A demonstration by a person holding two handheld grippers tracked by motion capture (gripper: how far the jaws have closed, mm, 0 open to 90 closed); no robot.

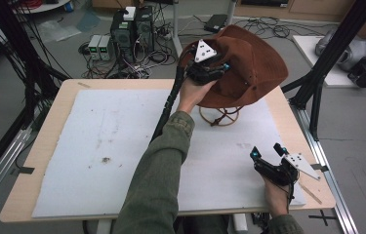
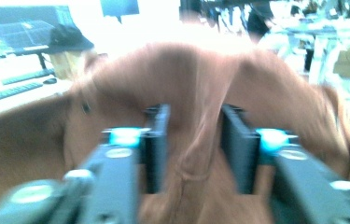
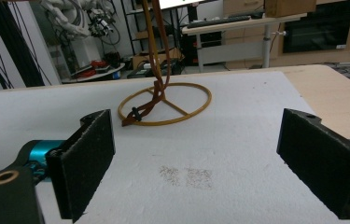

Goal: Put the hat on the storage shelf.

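A brown wide-brimmed hat sits on a wire stand with a ring base at the far middle of the table. My left gripper is up at the hat's crown. In the left gripper view its jaws stand apart on either side of a ridge in the crown, and the blurred picture shows no pad pressing on it. My right gripper rests low near the front right corner, wide open and empty. In the right gripper view the ring base and the hat's brown strap lie ahead of it.
A white foam sheet covers most of the wooden table. Black frame posts stand at the right and left. Computers and cables lie on the floor behind the table. A black cap sits on a desk farther off.
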